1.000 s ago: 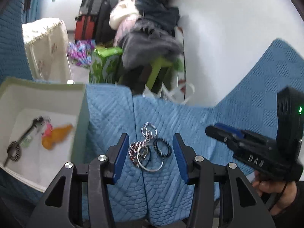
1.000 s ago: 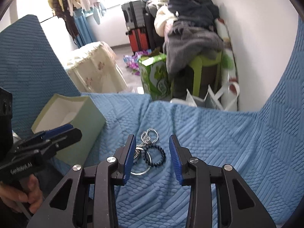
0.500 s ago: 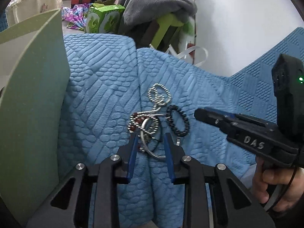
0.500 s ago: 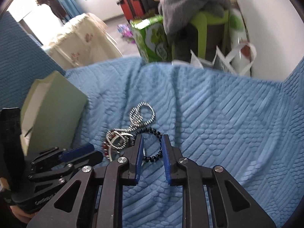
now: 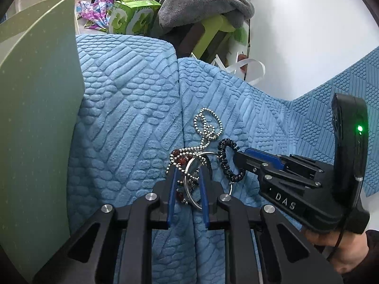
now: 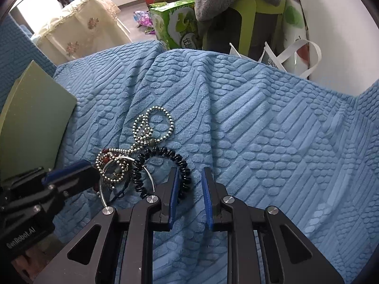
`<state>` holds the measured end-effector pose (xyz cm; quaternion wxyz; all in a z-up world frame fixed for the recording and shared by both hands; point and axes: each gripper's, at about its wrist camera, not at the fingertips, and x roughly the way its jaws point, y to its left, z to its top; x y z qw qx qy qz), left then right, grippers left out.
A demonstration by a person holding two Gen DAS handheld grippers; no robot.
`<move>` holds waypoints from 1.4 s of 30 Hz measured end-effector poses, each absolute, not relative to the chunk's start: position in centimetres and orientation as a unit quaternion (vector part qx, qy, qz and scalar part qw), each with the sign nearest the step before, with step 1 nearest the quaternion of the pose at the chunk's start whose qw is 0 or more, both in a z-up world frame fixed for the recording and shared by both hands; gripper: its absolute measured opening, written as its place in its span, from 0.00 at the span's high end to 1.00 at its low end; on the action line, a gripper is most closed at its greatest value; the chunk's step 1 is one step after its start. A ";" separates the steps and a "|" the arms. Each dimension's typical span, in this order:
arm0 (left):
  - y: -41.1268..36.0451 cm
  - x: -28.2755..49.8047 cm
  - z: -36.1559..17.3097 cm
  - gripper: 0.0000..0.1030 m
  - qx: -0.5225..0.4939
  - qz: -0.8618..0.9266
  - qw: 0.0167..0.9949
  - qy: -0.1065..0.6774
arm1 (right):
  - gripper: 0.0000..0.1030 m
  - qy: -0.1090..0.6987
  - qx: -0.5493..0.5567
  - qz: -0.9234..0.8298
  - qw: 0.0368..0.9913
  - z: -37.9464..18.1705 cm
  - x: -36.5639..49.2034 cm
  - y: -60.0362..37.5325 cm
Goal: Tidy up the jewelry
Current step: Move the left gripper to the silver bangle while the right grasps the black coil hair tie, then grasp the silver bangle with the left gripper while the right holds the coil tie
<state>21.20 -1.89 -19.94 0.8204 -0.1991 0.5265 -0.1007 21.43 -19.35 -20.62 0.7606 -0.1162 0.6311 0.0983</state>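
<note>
A tangle of jewelry lies on the blue sofa cover: a silver bead chain, a silver ring bangle, dark red beads and a black coil bracelet. My left gripper has narrowed its jaws around the bangle and the beads; a gap still shows. My right gripper is narrowly open with bare cover between its jaws; its left finger touches the black coil bracelet. It shows in the left wrist view at the bracelet.
A pale green box stands close on the left, its inside hidden. The sofa back rises on the right. Beyond the seat edge stand a green carton, a green stool under grey clothes and a white bag.
Both grippers have moved forward and down onto the jewelry pile and narrowed their jaws. The box's inside has gone out of view.
</note>
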 end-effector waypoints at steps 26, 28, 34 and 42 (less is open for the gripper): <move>-5.9 20.1 -19.9 0.97 -0.071 -0.120 0.836 0.530 | 0.93 0.597 -0.087 0.087 0.793 -17.0 19.4 -22.2; -6.3 19.7 -19.1 0.97 -0.066 -0.129 0.840 0.523 | 0.93 0.594 -0.087 0.087 0.795 -16.7 19.0 -22.5; -6.6 18.5 -17.8 0.98 -0.084 -0.147 0.837 0.520 | 0.93 0.595 -0.088 0.084 0.795 -16.5 17.7 -23.1; -6.0 17.2 -17.0 0.98 -0.098 -0.144 0.838 0.516 | 0.93 0.604 -0.096 0.089 0.786 -16.8 15.5 -22.9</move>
